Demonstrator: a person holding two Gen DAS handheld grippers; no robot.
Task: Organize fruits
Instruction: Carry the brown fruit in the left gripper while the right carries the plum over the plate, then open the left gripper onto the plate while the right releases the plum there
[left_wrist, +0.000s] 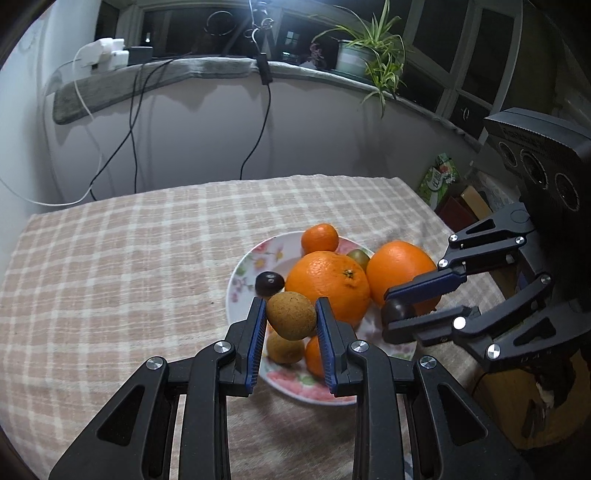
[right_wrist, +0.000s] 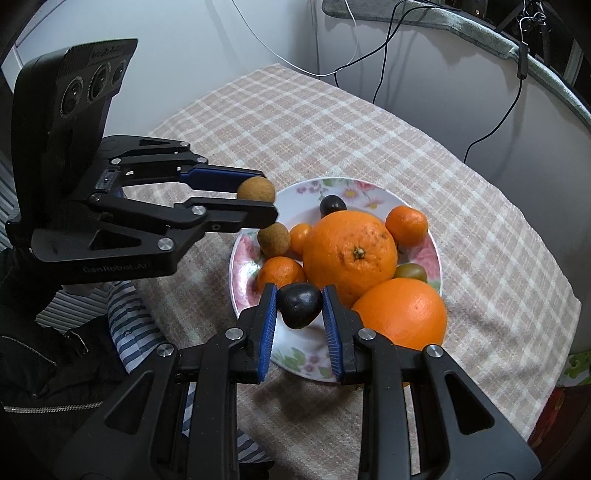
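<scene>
A floral plate (left_wrist: 242, 266) (right_wrist: 373, 192) on the checked cloth holds two large oranges (left_wrist: 327, 284) (right_wrist: 351, 251), small mandarins (left_wrist: 319, 238) (right_wrist: 406, 225), a dark fruit (left_wrist: 269, 283) (right_wrist: 332, 205), a greenish fruit (right_wrist: 410, 272) and a brown round fruit (left_wrist: 284, 349) (right_wrist: 272, 240). My left gripper (left_wrist: 291, 314) (right_wrist: 256, 201) is shut on another brown round fruit (left_wrist: 291, 314) (right_wrist: 256, 189), held just above the plate's near rim. My right gripper (right_wrist: 299, 306) (left_wrist: 399, 312) is shut on a dark plum-like fruit (right_wrist: 299, 304) (left_wrist: 398, 310) over the plate beside the second large orange (right_wrist: 400, 314) (left_wrist: 400, 271).
The checked tablecloth (left_wrist: 129, 258) (right_wrist: 295, 118) covers the table. A windowsill (left_wrist: 207, 68) with chargers, hanging cables (left_wrist: 133, 122) and a potted plant (left_wrist: 369, 51) runs behind. Boxes and a green packet (left_wrist: 439, 177) lie past the table's right edge. A person's striped sleeve (right_wrist: 125, 314) is beside the table.
</scene>
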